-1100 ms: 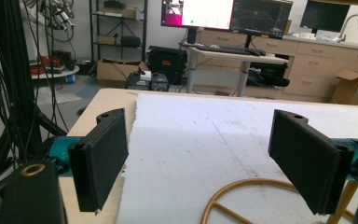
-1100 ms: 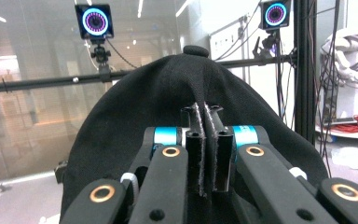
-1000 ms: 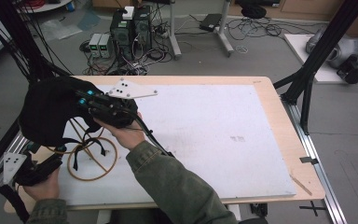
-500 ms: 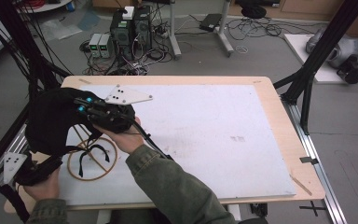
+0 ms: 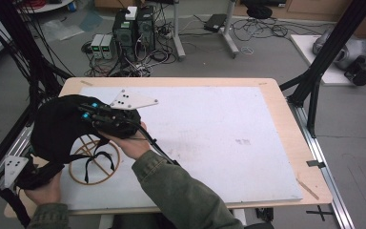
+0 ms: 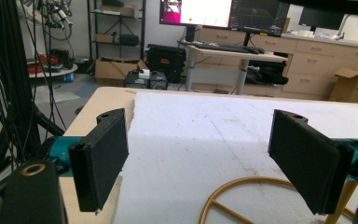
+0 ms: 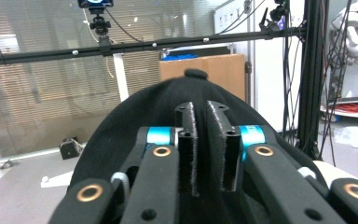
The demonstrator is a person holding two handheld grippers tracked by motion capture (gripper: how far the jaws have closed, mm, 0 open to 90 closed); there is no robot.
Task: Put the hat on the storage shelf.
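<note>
A black cap (image 5: 57,129) hangs over the left part of the white board. My right gripper (image 5: 86,113) is shut on the cap's cloth. In the right gripper view its jaws stand almost together (image 7: 201,112), and the cap's rounded crown (image 7: 135,121) rises behind them with its top button. A tan hoop with black straps (image 5: 106,168) lies flat under the cap, partly hidden by it. My left gripper (image 5: 26,177) rests at the table's near left corner. It is open, and the left gripper view shows the wide gap between its jaws (image 6: 200,158), with the hoop's arc (image 6: 242,184) just ahead.
The white board (image 5: 209,138) covers most of the wooden table (image 5: 286,114). A black frame post (image 5: 324,62) stands at the right edge, and more posts and cables (image 5: 14,57) at the left. Computers and cables (image 5: 133,28) sit on the floor beyond the table.
My right gripper has shifted slightly left and toward me with the cap, which has sunk a little over the hoop. The left hand has stayed put.
</note>
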